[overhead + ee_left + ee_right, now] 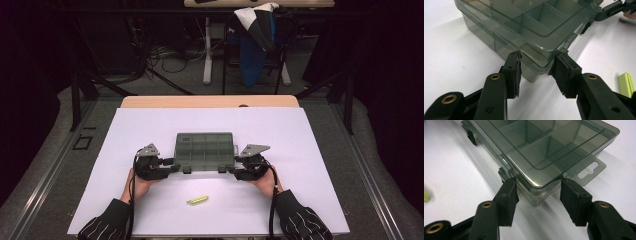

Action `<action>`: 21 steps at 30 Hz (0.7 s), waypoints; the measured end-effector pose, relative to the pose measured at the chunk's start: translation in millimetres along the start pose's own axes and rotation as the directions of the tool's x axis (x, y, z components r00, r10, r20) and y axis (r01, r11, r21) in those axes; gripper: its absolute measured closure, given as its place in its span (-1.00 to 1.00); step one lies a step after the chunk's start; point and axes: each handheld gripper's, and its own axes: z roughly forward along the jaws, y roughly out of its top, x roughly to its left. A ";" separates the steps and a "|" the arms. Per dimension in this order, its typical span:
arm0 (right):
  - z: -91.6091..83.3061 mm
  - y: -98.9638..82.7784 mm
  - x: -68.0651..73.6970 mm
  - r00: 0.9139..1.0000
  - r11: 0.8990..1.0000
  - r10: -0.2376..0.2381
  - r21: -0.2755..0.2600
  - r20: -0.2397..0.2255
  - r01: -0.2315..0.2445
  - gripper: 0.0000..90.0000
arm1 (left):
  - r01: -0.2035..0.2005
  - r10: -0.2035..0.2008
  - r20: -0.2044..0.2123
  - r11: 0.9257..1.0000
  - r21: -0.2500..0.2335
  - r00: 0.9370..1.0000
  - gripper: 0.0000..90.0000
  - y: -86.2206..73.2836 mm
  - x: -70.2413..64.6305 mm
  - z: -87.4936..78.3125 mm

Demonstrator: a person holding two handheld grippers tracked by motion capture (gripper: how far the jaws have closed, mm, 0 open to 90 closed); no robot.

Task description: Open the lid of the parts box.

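We see the white worktop brightly lit from above while the room behind its far edge sinks into darkness. The smoky transparent plastic compartment box casts soft shadows toward the near edge and shows faint glare on its lid. Close-up black jaws look slightly soft.

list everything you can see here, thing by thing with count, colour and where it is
compartment box: 1, smoky clear plastic, lid down, middle of the white sheet, between the two grippers
small flat piece: 1, yellow-green, on the sheet near the front edge
white sheet: 1, white, covering the table
table: 1, light wood, edge showing behind the sheet
chair with cloth: 1, blue and white cloth, on the floor behind the table
left hand-held gripper: 1, black, jaws around the box's front left corner
right hand-held gripper: 1, black, jaws around the front right corner
sleeves: 2, dark, striped, bottom edge
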 end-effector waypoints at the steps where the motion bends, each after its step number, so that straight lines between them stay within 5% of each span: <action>1: 1.0 -0.7 -0.2 1.000 1.000 0.004 -0.019 0.000 -0.004 0.05 | 0.002 -0.002 0.001 1.000 0.002 1.000 0.28 0.1 0.1 -0.1; 6: -0.1 0.2 0.9 1.000 1.000 0.014 -0.008 0.007 -0.014 0.09 | -0.071 0.073 -0.047 0.997 0.024 0.996 0.25 0.4 -6.3 1.5; 9: -2.3 2.9 7.4 0.998 0.999 -0.030 0.027 0.048 0.028 0.12 | -0.114 0.117 -0.073 0.993 0.040 0.990 0.25 -0.3 -9.6 2.5; 21: -2.5 1.9 4.2 0.999 1.000 -0.012 0.004 0.030 0.011 0.15 | -0.121 0.122 -0.067 0.992 0.022 0.990 0.20 -1.9 -9.2 2.9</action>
